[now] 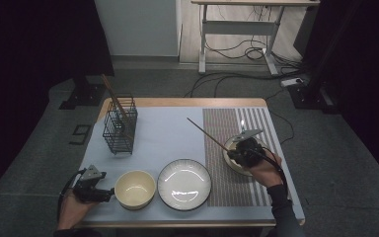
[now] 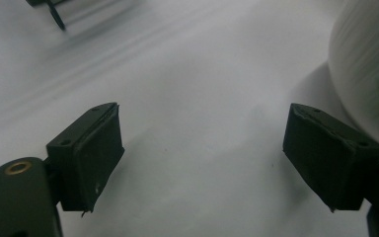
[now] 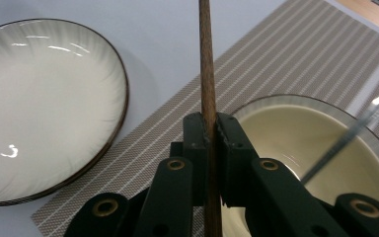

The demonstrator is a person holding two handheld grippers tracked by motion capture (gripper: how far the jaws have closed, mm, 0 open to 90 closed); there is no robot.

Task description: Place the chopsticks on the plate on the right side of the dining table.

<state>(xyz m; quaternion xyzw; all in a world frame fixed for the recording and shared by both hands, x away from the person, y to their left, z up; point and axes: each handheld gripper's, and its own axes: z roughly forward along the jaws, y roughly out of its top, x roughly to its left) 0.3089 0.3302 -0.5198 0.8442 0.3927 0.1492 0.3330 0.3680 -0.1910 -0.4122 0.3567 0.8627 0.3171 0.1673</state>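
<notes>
Near the desk's front edge, the left gripper hangs released beside a cream bowl, while the right gripper pinches a thin, stiff, light wooden chopstick by its lower end, angled up over the striped placemat.

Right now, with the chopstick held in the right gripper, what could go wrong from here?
1. The right gripper pinches the chopstick near one end, so the long free end could pivot or slip out.
2. That free end points toward the wire basket; it may catch on the wires instead of entering.
3. The left gripper stands open close beside the cream bowl and might nudge it.
</notes>
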